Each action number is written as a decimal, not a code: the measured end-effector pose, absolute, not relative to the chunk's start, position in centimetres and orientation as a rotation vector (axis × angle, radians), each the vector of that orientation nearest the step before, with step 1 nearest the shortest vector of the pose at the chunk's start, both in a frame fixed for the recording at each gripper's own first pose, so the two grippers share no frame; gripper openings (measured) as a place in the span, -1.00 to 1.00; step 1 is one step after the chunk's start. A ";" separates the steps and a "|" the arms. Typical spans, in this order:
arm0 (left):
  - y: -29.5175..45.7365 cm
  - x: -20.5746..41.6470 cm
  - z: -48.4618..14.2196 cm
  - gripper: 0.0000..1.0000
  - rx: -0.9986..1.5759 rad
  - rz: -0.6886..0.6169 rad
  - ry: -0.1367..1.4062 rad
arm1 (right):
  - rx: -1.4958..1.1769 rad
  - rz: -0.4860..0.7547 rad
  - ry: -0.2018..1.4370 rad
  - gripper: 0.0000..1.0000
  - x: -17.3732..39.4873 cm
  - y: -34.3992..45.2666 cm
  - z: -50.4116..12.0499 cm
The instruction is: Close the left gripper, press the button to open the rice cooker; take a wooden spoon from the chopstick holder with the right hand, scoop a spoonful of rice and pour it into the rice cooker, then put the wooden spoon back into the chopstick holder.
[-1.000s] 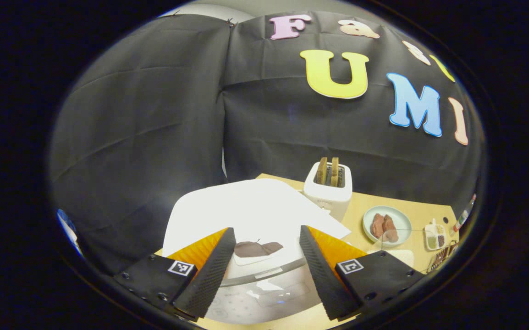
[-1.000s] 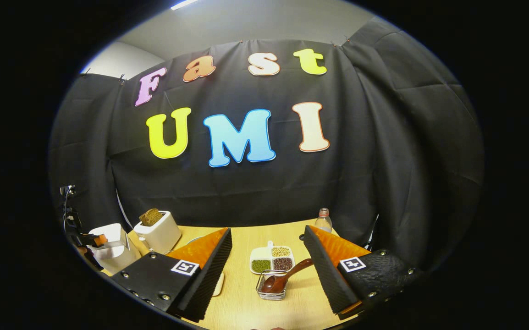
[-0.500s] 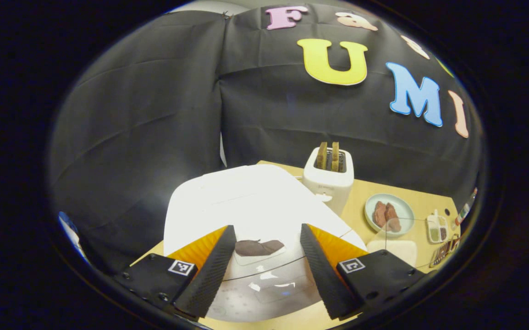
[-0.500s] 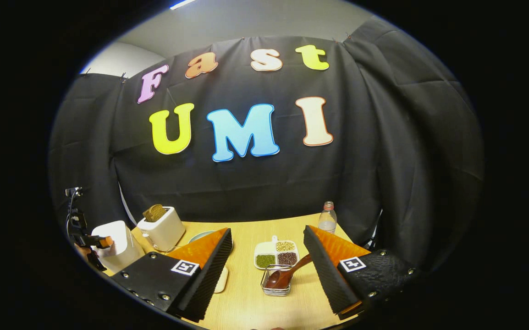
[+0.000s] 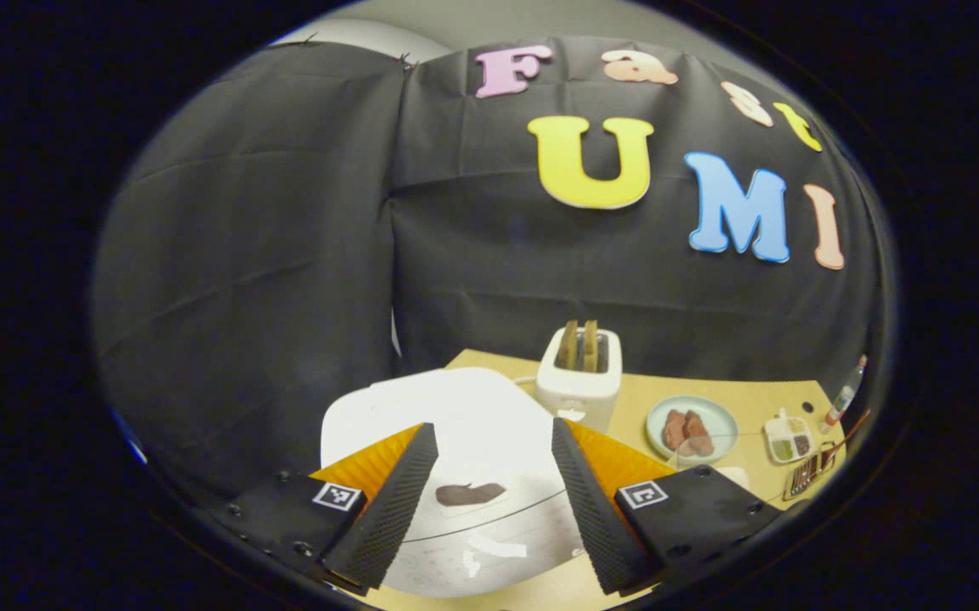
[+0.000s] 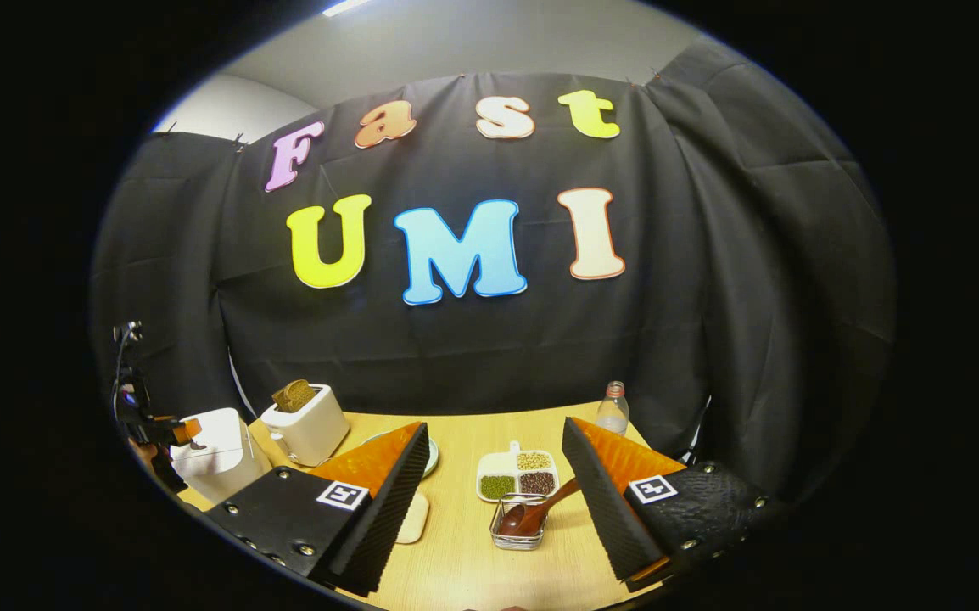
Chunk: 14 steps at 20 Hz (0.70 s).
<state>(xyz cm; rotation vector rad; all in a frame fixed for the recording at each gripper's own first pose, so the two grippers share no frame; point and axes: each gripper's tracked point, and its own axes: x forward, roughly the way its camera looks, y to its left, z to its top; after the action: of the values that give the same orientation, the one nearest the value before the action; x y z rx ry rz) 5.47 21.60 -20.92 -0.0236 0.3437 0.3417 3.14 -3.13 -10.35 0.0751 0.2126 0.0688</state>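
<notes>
Cooker point(image 5: 447, 416) sits under the left gripper point(image 5: 486, 492), whose jaws stand wide apart, holding nothing; its lid looks smooth, and its button is hard to make out. Right gripper point(image 6: 495, 501) is likewise wide open and empty above the spoon point(image 6: 534, 512), which lies bowl-down in the wire holder point(image 6: 517, 535). Stiff, light wood, probably; grip the jutting handle. Rice is not identifiable.

No readable text; the rice cooker point(image 5: 455, 441) panel markings are too blurred.
</notes>
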 end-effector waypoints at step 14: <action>0.1 1.3 5.2 0.91 -0.027 0.015 -0.063 | 0.065 0.082 -0.006 0.91 1.5 0.3 3.0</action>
<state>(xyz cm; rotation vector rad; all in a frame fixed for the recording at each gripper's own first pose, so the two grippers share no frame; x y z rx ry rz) 1.28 0.09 5.22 -0.0273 -0.0629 0.0148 1.55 0.29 2.99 0.0654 -0.0060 0.0817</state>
